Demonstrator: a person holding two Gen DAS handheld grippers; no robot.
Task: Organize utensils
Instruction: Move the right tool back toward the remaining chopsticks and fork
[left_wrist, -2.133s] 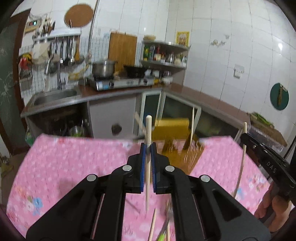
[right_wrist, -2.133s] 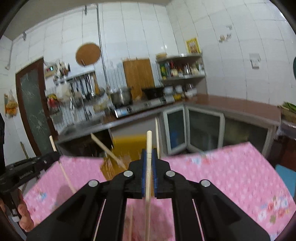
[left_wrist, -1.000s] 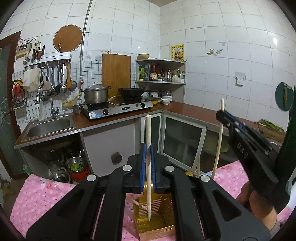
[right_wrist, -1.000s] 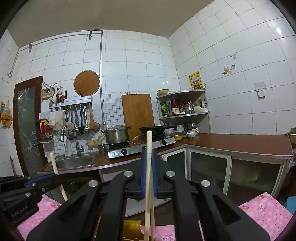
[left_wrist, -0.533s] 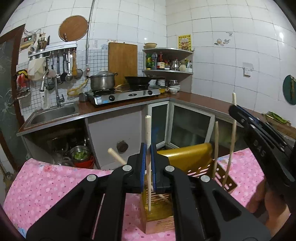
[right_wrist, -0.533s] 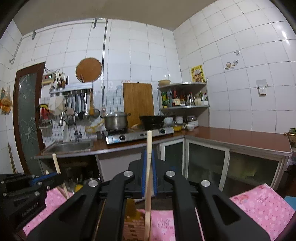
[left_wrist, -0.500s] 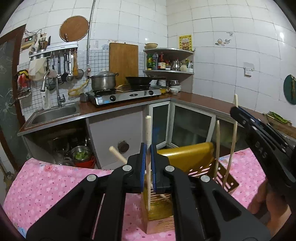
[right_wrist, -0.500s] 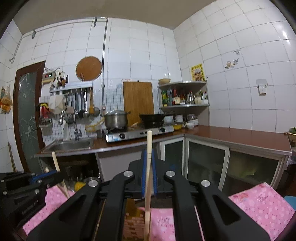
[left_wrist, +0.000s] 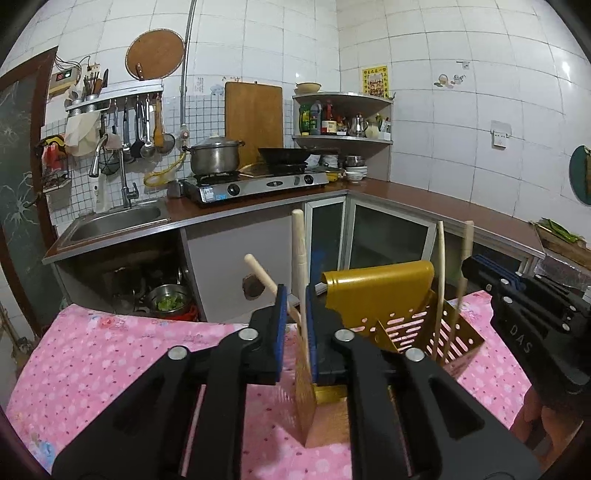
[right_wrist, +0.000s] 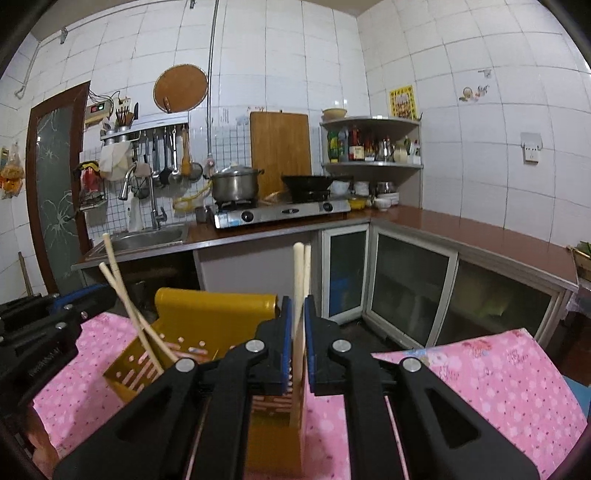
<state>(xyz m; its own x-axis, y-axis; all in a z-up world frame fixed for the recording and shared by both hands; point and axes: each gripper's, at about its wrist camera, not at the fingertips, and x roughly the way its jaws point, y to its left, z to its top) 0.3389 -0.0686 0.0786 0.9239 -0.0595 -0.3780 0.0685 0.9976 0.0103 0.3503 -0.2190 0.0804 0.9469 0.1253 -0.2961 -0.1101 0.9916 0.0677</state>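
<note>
The left tool (left_wrist: 295, 325) has just been easing apart, its blue pads slightly spread, with a wooden chopstick (left_wrist: 300, 258) standing loose between them, its lower end down in the golden slotted utensil holder (left_wrist: 399, 291) on the pink-clothed surface (left_wrist: 92, 362). The right tool (right_wrist: 298, 334), over the same holder, is nearly closed on another chopstick (right_wrist: 297, 291), also upright.
</note>
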